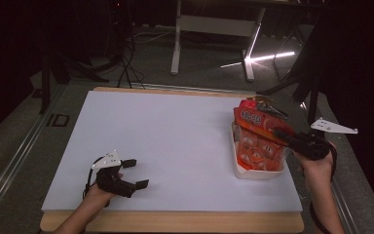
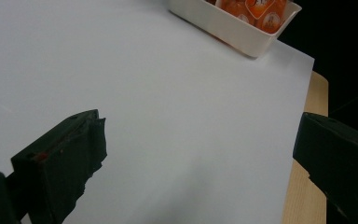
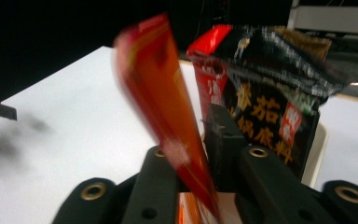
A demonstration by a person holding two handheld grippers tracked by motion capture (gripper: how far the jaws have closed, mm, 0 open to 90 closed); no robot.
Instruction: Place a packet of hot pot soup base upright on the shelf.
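On the tabletop's right side, high view: the right gripper holds an orange packet over the white tray; the left gripper rests apart, empty. Left gripper view: jaws wide, tray far off. Right gripper view: jaws clamp the packet's lower edge; thin, light, floppy film, probably slippery, best pinched at its sealed edge.

— What is the orange packet like?
— A flat orange-red sachet with pale lettering. It stands on edge, tilted, atop the load in the white tray, near the table's right edge, toward the near right corner. In the right gripper view its thin edge rises slanted and blurred.

— And beside it?
— A dark packet with a red top and yellow characters, upright just beside it. Orange packets fill the tray below.
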